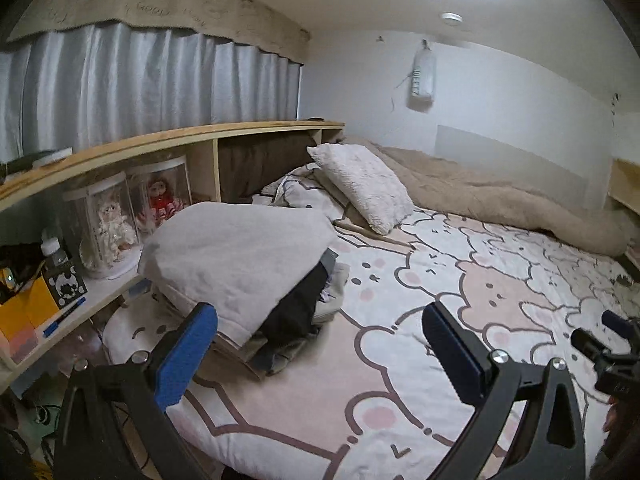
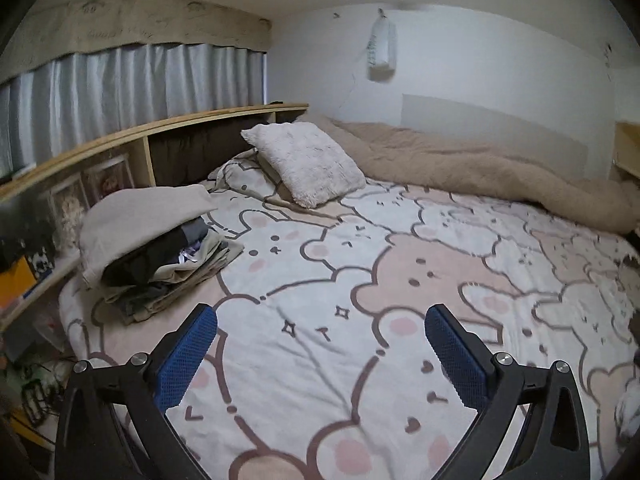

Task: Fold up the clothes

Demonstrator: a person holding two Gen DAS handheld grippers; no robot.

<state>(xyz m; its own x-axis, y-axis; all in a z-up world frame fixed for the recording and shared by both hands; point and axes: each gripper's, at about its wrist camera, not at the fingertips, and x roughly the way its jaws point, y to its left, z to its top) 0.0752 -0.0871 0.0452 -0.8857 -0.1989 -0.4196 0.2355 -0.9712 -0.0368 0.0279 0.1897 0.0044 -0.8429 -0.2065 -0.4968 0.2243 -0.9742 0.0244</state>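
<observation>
A stack of folded clothes [image 1: 288, 320] lies at the left side of the bed, topped by a folded light grey garment [image 1: 236, 252]. The same stack [image 2: 160, 276] shows at the left in the right wrist view, with the grey garment [image 2: 140, 216] on top. My left gripper [image 1: 320, 316] is open, its blue pads wide apart, with nothing between them; its left fingertip is just in front of the stack. My right gripper [image 2: 320, 318] is open too, over the bear-print sheet [image 2: 360, 280], to the right of the stack and apart from it.
A fluffy white pillow [image 1: 360, 184] and a beige quilt [image 1: 500, 196] lie along the far side of the bed. A wooden headboard shelf [image 1: 160, 140] at the left holds doll cases [image 1: 112, 224], a bottle and boxes. Another black gripper part [image 1: 604, 352] shows at the right edge.
</observation>
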